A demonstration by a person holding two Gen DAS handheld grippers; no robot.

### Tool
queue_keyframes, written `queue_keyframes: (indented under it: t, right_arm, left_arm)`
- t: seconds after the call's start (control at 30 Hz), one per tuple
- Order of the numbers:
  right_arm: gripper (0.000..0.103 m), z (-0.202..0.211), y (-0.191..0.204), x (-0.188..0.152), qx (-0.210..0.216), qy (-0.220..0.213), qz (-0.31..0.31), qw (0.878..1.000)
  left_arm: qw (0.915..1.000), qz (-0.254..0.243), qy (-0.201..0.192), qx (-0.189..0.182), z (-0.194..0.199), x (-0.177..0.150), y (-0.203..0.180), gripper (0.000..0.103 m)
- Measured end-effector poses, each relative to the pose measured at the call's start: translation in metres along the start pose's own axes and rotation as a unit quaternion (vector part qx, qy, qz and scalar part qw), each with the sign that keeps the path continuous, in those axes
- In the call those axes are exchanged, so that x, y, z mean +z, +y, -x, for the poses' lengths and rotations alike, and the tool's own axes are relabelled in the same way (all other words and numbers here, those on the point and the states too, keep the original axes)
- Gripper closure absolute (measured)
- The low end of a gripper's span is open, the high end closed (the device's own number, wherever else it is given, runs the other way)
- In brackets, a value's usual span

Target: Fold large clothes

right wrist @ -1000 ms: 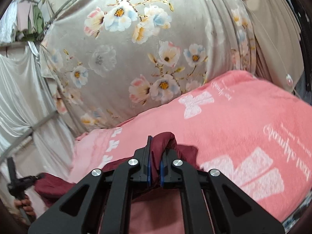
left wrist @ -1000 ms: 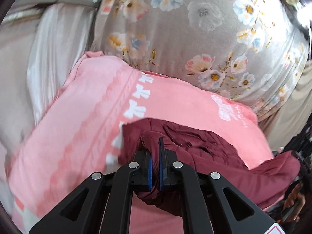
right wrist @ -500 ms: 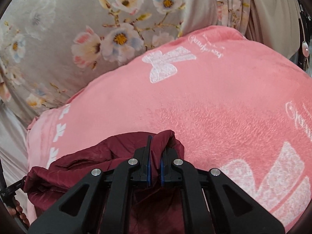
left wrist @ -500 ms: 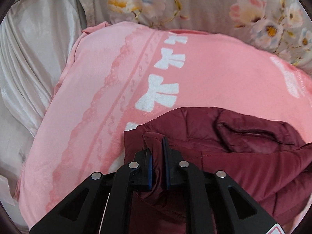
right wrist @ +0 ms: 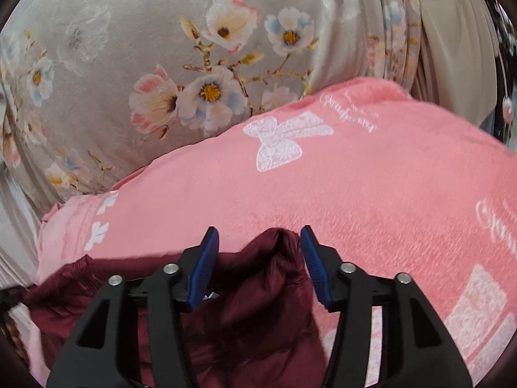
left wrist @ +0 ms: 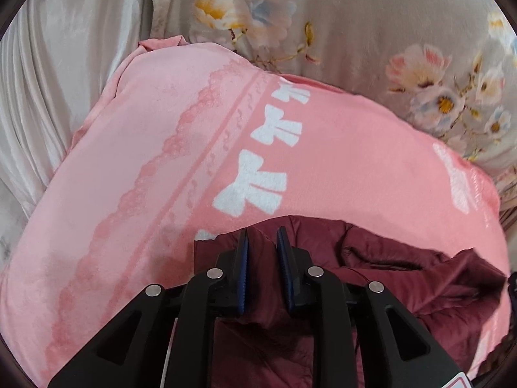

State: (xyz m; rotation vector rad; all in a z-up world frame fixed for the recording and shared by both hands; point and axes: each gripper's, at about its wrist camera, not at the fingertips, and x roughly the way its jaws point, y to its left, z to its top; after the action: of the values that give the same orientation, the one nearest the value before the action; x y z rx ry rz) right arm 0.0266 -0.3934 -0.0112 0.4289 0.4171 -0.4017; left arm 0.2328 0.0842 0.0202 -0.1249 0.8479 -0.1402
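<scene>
A pink blanket (left wrist: 339, 161) with white bows covers the bed and fills the middle of both views. A dark red jacket (left wrist: 404, 278) lies right on it, bunched up at the bottom of the frame, its folds touching the soft pink cloth.

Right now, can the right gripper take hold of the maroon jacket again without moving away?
Probably yes. The right gripper is open, and a raised fold of the maroon jacket sits between its fingers on the pink blanket. Nothing blocks it; closing should catch the fabric.
</scene>
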Motion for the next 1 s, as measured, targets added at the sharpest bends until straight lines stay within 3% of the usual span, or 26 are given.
queue_keyframes:
  t: [0.03, 0.07, 0.13, 0.2, 0.43, 0.67, 0.7, 0.8, 0.87, 1.0]
  right_arm:
    - [0.051, 0.001, 0.001, 0.000, -0.004, 0.001, 0.004, 1.000]
    - [0.051, 0.001, 0.002, -0.001, -0.004, 0.001, 0.006, 1.000]
    - [0.051, 0.004, 0.006, -0.003, 0.002, 0.003, 0.013, 1.000]
    - [0.051, 0.005, 0.015, -0.007, 0.015, 0.016, 0.026, 0.999]
    - [0.051, -0.024, 0.090, -0.033, 0.109, 0.117, 0.078, 0.984]
    - [0.051, -0.077, 0.155, -0.054, 0.121, 0.188, 0.137, 0.965]
    - [0.057, -0.085, 0.160, -0.057, 0.120, 0.196, 0.142, 0.963]
    - [0.101, -0.101, 0.168, -0.062, 0.113, 0.215, 0.159, 0.957]
    - [0.103, -0.096, 0.171, -0.054, 0.119, 0.201, 0.157, 0.960]
    - [0.103, -0.080, 0.173, -0.025, 0.137, 0.157, 0.142, 0.968]
  left_arm:
    - [0.9995, 0.001, -0.022, 0.023, 0.007, 0.003, 0.001, 0.066]
    - [0.9977, -0.002, -0.046, 0.051, 0.014, 0.005, 0.001, 0.045]
    - [0.9906, -0.013, -0.100, 0.093, 0.030, 0.008, 0.000, 0.031]
    - [0.9897, -0.026, -0.105, 0.093, 0.035, 0.009, -0.004, 0.031]
    - [0.9922, -0.111, -0.042, 0.038, 0.008, -0.010, -0.066, 0.031]
    - [0.9881, -0.151, 0.024, -0.011, -0.037, -0.045, -0.127, 0.032]
    - [0.9879, -0.151, 0.033, -0.014, -0.044, -0.048, -0.132, 0.032]
    - [0.9865, -0.156, 0.046, -0.016, -0.059, -0.052, -0.146, 0.033]
    - [0.9856, -0.160, 0.052, -0.016, -0.064, -0.052, -0.151, 0.038]
    - [0.9863, -0.159, 0.037, -0.025, -0.061, -0.040, -0.158, 0.039]
